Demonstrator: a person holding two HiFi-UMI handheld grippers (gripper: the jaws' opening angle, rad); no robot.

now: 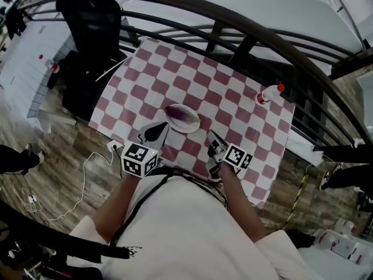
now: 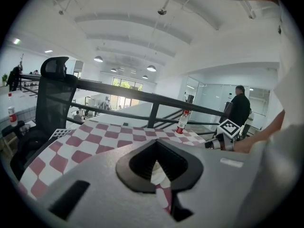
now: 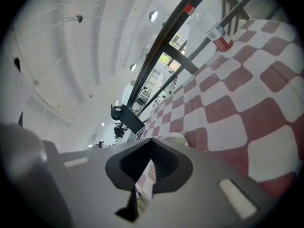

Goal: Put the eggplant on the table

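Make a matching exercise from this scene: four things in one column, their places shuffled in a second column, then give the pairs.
Things
1. eggplant
2. red-capped bottle
3. black office chair
4. right gripper

Places
A. off the checked table, to its far left
B. on the white plate, mid-table
C. over the table's near side, right of the plate
D. near the table's far right edge

Pairs: 1-B; 2-D; 3-A; 4-C
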